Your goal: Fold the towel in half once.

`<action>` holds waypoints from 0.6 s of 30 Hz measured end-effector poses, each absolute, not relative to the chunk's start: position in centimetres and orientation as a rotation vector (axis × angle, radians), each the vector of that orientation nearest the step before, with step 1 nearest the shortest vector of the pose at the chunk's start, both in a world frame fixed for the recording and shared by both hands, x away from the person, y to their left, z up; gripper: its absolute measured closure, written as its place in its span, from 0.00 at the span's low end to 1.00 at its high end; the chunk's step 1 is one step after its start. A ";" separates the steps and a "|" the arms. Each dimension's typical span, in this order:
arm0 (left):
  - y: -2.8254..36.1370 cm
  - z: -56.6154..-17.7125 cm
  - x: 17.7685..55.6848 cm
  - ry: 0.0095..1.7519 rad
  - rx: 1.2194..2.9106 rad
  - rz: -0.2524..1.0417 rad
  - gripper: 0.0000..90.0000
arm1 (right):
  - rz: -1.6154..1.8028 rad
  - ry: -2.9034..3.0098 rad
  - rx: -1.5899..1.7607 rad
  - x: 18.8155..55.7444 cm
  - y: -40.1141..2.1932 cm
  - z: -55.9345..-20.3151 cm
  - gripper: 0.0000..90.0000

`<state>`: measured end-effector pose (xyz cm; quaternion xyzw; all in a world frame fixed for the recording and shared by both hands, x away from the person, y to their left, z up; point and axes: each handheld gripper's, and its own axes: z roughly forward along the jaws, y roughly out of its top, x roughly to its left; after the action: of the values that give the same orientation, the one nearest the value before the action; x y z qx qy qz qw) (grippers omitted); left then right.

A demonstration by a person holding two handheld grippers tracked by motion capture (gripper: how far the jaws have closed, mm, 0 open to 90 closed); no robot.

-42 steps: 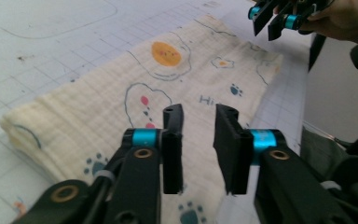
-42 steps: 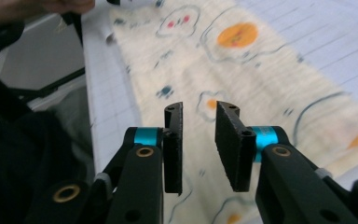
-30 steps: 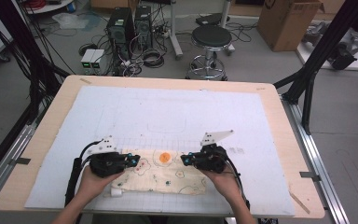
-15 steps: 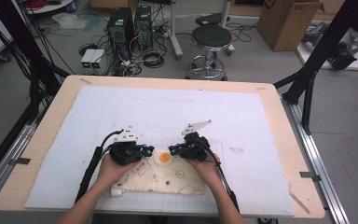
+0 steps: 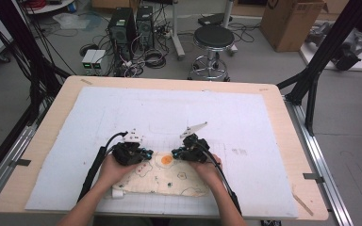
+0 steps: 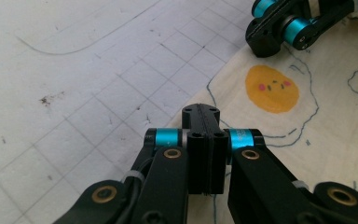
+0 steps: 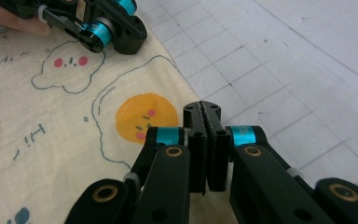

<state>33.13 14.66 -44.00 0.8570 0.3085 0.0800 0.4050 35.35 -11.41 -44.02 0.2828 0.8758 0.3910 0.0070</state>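
Two tongs sit closed at the far edge of a cream cloth [image 5: 162, 175] printed with fried-egg drawings, which lies flat on the white gridded mat [image 5: 169, 113] near the front of the desk [image 5: 273, 96]. The left tongs [image 5: 147, 153] have their jaws pressed together at the cloth's far left edge; in the left gripper view [image 6: 200, 112] the tips sit right at the hem, and whether fabric is pinched between them cannot be told. The right tongs [image 5: 175, 153] are shut too, and in the right gripper view [image 7: 202, 109] their tips lie at the cloth's border just beside the orange yolk [image 7: 145, 115]. The two sets of tips point toward each other, near but apart, with the yolk [image 5: 166, 160] between them. Compared with a second ago, both hands have moved inward and away from the person, so the tongs stand closer together and farther up the cloth. Since half a second ago they have barely shifted.
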 end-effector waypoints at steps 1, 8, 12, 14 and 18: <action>14.8 -44.0 33.1 0.778 2.166 0.203 0.99 | 1.224 2.741 0.888 35.3 -11.5 -44.0 0.99; 16.2 -44.0 32.8 0.802 2.157 0.220 0.99 | 1.242 2.730 0.898 35.2 -12.5 -44.1 0.99; 17.0 -44.0 32.7 0.820 2.141 0.236 0.98 | 1.244 2.724 0.903 35.0 -12.9 -44.1 0.99; 17.3 -44.0 32.6 0.824 2.142 0.245 0.98 | 1.251 2.726 0.901 35.0 -13.2 -44.1 0.98; 18.0 -44.1 32.5 0.845 2.118 0.258 0.98 | 1.268 2.720 0.911 34.9 -13.8 -44.2 0.98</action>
<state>32.47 17.96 -44.14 0.8415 0.3357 0.1025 0.4107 34.87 -13.82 -44.24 0.2905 0.8672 0.4044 0.0024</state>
